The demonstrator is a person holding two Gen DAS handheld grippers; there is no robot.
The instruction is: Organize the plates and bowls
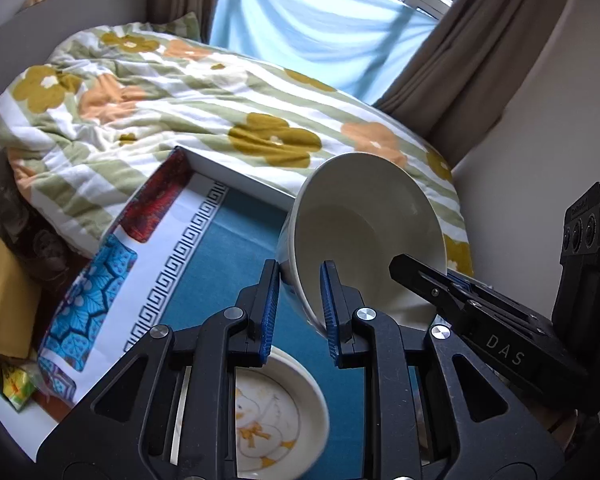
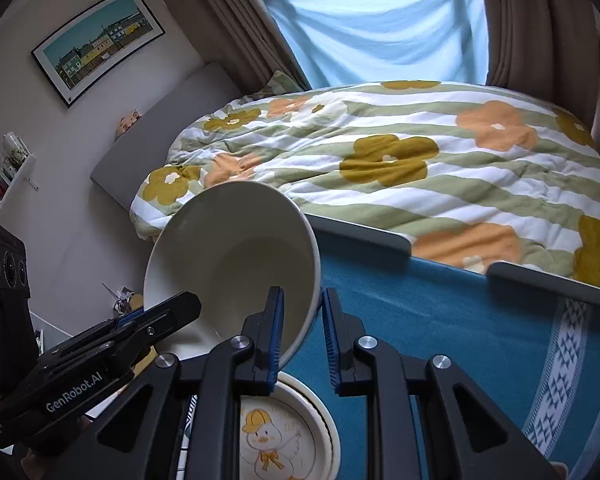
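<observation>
Left wrist view: my left gripper (image 1: 299, 304) is clenched on the rim of the plain cream ceramic bowl (image 1: 364, 224), one blue pad outside the wall, one inside, bowl tilted with its mouth facing the camera, held clear above the teal cloth-covered table (image 1: 228, 264). At 3 o'clock my right gripper (image 1: 452, 284) comes in from the side and pinches the bowl's opposite rim. At 6 o'clock, under the jaws, a white round plate with a yellow duck print (image 1: 268, 412) lies flat on the teal cloth. At 12 o'clock, a green-striped floral duvet (image 1: 188, 100) on the bed, pale blue sheet (image 1: 320, 24) over the window behind. Right wrist view: right gripper (image 2: 303, 332) grasping the bowl (image 2: 236, 256) rim, wall sandwiched between pads; left gripper (image 2: 156, 312) at 9 o'clock on the far rim. Duck plate (image 2: 280, 436) at 6 o'clock below. Framed picture of coloured houses (image 2: 100, 44) on the wall at 10 o'clock.
</observation>
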